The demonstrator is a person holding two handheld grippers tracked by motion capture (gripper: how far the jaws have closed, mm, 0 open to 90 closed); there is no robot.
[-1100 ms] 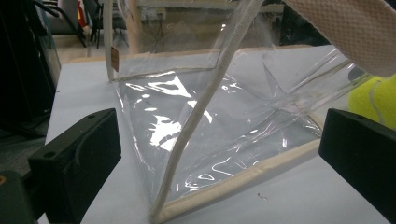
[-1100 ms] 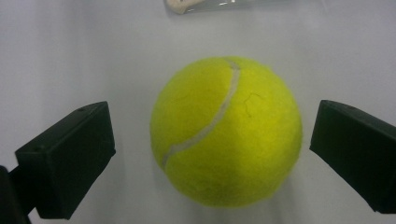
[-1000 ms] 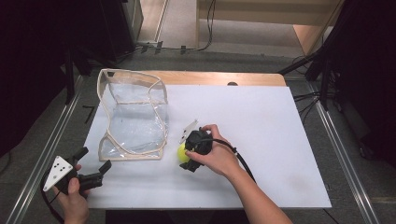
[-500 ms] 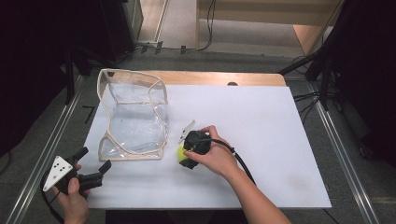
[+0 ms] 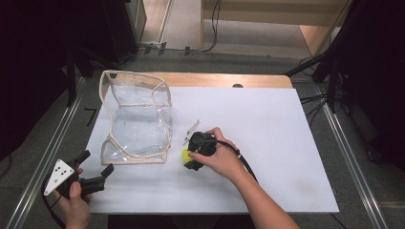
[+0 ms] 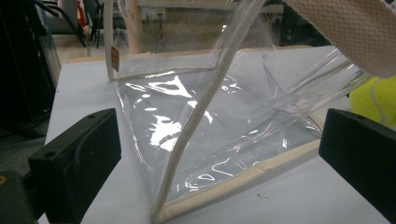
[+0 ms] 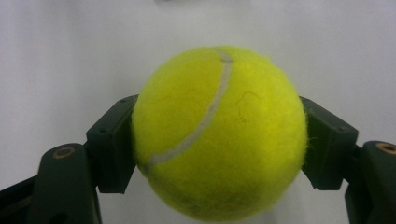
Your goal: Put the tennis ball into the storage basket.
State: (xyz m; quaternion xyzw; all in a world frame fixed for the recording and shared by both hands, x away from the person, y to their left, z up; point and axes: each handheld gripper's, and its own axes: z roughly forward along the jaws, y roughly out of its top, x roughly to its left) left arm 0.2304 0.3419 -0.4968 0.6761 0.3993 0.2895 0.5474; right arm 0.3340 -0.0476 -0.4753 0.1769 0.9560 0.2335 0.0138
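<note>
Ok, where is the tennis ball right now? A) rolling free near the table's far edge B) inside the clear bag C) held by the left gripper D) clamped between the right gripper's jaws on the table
D: in the right gripper view the tennis ball sits pressed between both black jaws of the right gripper.

Since the earlier pictures, the one change is at the right gripper [image 5: 189,157]. Its jaws have just been closing on the tennis ball [image 7: 219,133], which was already between them. A second ago they stood wide around the ball; now, in the right gripper view, both fingers [image 7: 114,149] press flat against the ball's sides. In the high view the yellow ball [image 5: 185,154] peeks out at the gripper's tip on the white worktop [image 5: 267,143].
</note>
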